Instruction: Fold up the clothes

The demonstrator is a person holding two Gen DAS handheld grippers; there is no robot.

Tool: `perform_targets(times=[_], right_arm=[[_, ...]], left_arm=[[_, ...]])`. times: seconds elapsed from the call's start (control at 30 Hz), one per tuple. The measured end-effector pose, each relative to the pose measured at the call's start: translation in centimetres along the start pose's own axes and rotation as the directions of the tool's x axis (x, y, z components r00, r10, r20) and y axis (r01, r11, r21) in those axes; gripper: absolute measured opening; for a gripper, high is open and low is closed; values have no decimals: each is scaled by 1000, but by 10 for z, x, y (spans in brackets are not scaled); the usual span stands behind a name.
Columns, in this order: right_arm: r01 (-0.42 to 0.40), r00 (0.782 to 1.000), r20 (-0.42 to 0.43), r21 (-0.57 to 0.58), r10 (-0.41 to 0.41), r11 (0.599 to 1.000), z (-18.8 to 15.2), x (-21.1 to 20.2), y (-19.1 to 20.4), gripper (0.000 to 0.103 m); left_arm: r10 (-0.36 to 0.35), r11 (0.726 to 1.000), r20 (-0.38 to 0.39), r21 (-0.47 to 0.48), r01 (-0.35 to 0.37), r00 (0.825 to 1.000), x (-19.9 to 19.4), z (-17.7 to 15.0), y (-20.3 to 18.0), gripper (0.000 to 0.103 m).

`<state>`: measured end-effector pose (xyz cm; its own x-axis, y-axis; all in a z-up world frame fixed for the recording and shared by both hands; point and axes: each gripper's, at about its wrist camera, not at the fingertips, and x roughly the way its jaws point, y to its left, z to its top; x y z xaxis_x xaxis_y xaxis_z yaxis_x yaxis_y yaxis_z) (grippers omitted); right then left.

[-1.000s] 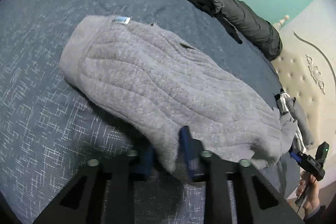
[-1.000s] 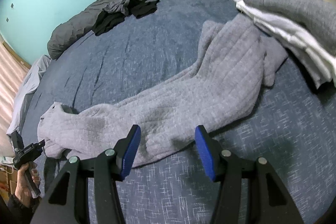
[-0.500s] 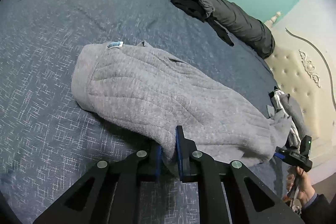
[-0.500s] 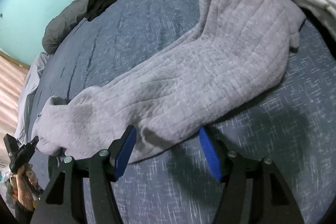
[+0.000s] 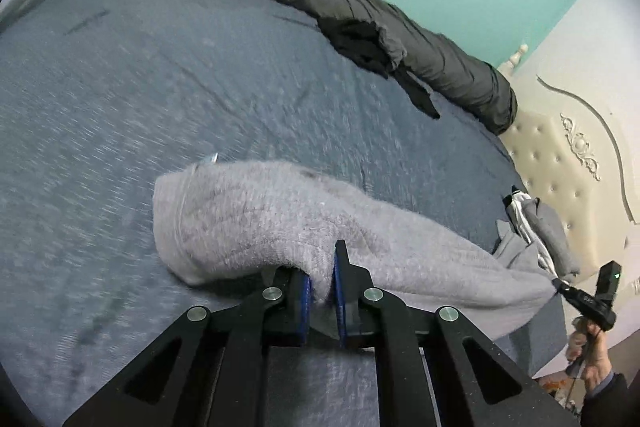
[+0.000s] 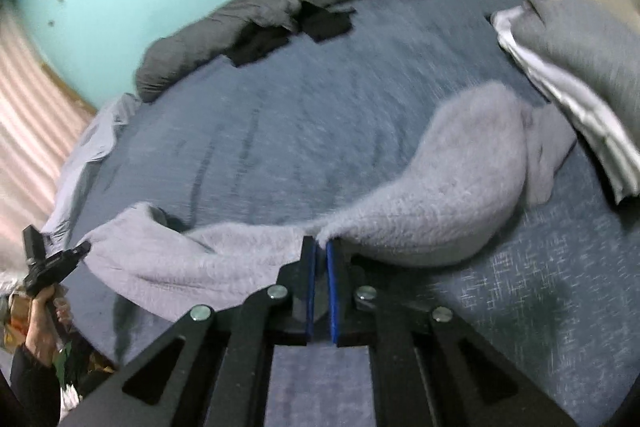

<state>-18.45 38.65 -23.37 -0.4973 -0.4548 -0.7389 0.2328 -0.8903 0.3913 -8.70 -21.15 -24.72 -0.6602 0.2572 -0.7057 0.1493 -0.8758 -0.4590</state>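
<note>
A grey knitted garment point(image 5: 256, 215) lies stretched across the blue bedspread point(image 5: 160, 87). My left gripper point(image 5: 322, 279) is shut on its near edge close to the waistband end and lifts the cloth a little. In the right wrist view my right gripper point(image 6: 320, 259) is shut on the near edge of the same garment point(image 6: 448, 195), which rises to the pinched point and sags on both sides. Each view shows the other gripper at the frame edge: the right one point(image 5: 592, 303), the left one point(image 6: 48, 263).
A dark grey rolled duvet point(image 5: 360, 11) with black clothes point(image 5: 368, 43) lies along the far edge of the bed by the teal wall. A stack of folded grey and white clothes point(image 6: 572, 59) sits by the cream tufted headboard point(image 5: 560, 163).
My right gripper went from open over the garment's edge to shut on it. My left gripper stayed shut on the cloth. Both raised the near edge off the bed.
</note>
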Motion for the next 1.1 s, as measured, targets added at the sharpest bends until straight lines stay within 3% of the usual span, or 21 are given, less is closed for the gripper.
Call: perform_targets(times=[0.13,0.33,0.4,0.5,0.6,0.67,0.7,0.73,0.8,1.1], right_arm=[[-19,999,-31,-68,17,997,-14,-15,24,4],[35,979,-201,-59,-46,998,-78,17,9,4],[66,967,-242,-79,-83,995,-96,26,3,4],[59,962,-262,-59,-73,996,-102,28,-8,5],[108,970,-212,-75,-121,991,-89,7,-7,8],[116,980,-154,-94,-129,989,-73,-9,-3,9],[120,983,-124,-103,-132,987,-64,-16,-1,13],[119,986,-101,-110,-130,987,-57,-21,2,17],[110,989,-81,-117,-120,987,-40,-19,10,39],[42,980,-183,-215,-83,976,-11,53,53,46]], left_arm=[[24,1000,-66,-1,-24,998,-7,-22,14,10],[66,998,-196,-5,-69,978,-1,-64,35,13],[76,997,-197,-2,-78,977,-2,-64,37,14],[103,995,-189,15,-102,976,1,-50,38,17],[129,992,-182,31,-125,975,4,-36,40,21],[146,989,-176,41,-141,973,7,-27,41,44],[155,988,-174,47,-149,973,8,-23,42,48],[163,986,-171,52,-157,972,9,-18,42,49],[181,983,-165,63,-172,970,11,-9,43,49],[232,972,-169,76,-222,958,32,24,60,49]])
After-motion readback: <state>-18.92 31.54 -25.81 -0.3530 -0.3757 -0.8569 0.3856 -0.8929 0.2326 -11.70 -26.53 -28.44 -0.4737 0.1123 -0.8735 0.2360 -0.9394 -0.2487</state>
